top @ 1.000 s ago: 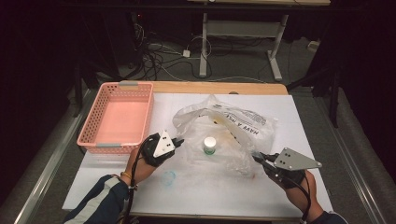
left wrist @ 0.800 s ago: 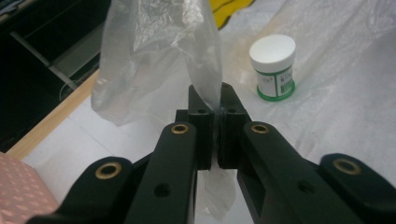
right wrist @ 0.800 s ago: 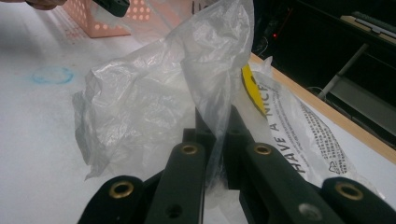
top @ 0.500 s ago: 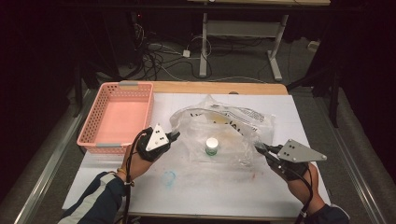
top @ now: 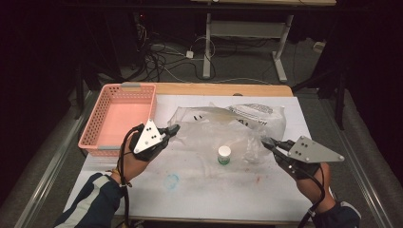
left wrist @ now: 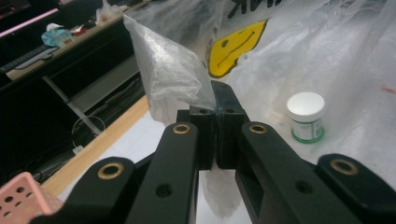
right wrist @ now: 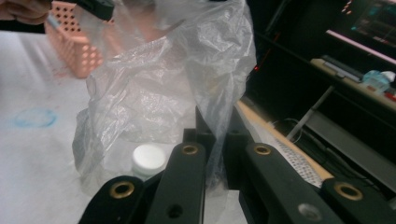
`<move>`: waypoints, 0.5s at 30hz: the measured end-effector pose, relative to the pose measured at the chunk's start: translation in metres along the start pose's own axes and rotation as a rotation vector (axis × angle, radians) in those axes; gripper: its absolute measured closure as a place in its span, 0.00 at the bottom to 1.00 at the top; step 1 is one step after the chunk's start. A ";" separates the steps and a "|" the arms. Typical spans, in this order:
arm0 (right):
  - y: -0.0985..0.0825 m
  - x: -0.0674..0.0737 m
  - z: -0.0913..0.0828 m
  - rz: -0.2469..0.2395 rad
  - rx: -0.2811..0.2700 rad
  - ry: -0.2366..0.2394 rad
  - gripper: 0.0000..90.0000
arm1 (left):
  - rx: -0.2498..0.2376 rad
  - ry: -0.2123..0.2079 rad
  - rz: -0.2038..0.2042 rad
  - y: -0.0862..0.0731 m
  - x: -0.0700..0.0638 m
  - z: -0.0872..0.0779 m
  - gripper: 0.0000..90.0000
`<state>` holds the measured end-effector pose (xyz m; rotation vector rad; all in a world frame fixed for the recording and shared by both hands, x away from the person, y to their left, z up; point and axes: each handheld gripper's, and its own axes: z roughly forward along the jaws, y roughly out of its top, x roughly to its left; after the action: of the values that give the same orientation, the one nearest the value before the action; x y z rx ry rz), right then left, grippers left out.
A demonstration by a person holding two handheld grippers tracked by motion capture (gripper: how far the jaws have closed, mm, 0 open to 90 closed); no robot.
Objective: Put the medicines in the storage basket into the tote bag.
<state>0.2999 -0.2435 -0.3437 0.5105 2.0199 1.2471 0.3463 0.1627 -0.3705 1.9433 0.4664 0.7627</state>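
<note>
A clear plastic bag (top: 228, 128) is held up off the table (top: 199, 190) by two opposite edges. The left gripper (top: 172, 129) is clamped on the bag's left edge, its jaws pressed together with a fold of film pinched between them — plain in the left gripper view, where the film (left wrist: 173, 79) rises from the closed pads. The right gripper (top: 267, 142) is likewise shut on the right edge, a sheet of film (right wrist: 219, 93) caught between its jaws.

A small jar (top: 224, 154) with a white lid stands upright on the table beneath the raised film, between the two grippers; whether it sits inside the bag or merely under it cannot be told. A pink basket (top: 95, 137) stands apart at the left.

The step in hand is judged to be the lifting and spreading of the bag about the jar. For the next move, both pinches would need to be kept firm and the edges moved evenly — thin film slips easily, and a lopsided pull could tip the jar.
</note>
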 end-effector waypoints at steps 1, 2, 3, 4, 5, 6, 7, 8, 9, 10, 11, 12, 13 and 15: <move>0.002 -0.003 0.000 -0.004 -0.006 -0.010 1.00 | -0.004 0.000 -0.012 0.001 0.003 0.001 0.95; 0.003 -0.006 0.000 -0.007 -0.011 -0.019 1.00 | -0.004 0.003 -0.019 0.001 0.006 0.002 0.95; 0.004 -0.010 0.001 -0.008 -0.014 -0.029 1.00 | -0.004 0.011 -0.023 0.001 0.009 0.004 0.95; 0.004 -0.014 0.002 -0.013 -0.020 -0.035 1.00 | -0.003 0.016 -0.027 0.002 0.012 0.006 0.95; 0.005 -0.018 0.003 -0.007 -0.024 -0.041 1.00 | -0.003 0.024 -0.028 0.002 0.015 0.008 0.95; 0.005 -0.022 0.004 0.000 -0.028 -0.046 1.00 | -0.003 0.029 -0.030 0.002 0.018 0.011 0.95; 0.005 -0.026 0.005 0.005 -0.032 -0.050 1.00 | -0.005 0.029 -0.041 0.002 0.021 0.013 0.95; 0.005 -0.031 0.007 0.013 -0.033 -0.053 1.00 | -0.007 0.030 -0.054 0.001 0.024 0.016 0.95; 0.005 -0.035 0.009 0.023 -0.035 -0.058 1.00 | -0.007 0.034 -0.066 -0.001 0.026 0.019 0.95; 0.004 -0.039 0.011 0.033 -0.037 -0.063 1.00 | -0.002 0.035 -0.073 -0.002 0.028 0.022 0.95; 0.003 -0.043 0.015 0.046 -0.032 -0.062 1.00 | 0.005 0.036 -0.079 -0.004 0.029 0.025 0.95; 0.002 -0.047 0.019 0.062 -0.033 -0.067 1.00 | 0.011 0.037 -0.087 -0.005 0.031 0.028 0.95; 0.000 -0.050 0.023 0.073 -0.032 -0.069 1.00 | 0.009 0.039 -0.095 -0.006 0.032 0.030 0.95; -0.002 -0.055 0.031 0.085 -0.021 -0.072 1.00 | 0.002 0.046 -0.097 -0.007 0.033 0.032 0.95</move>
<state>0.3602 -0.2604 -0.3353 0.6285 1.9408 1.2813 0.3925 0.1652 -0.3768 1.8936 0.5856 0.7459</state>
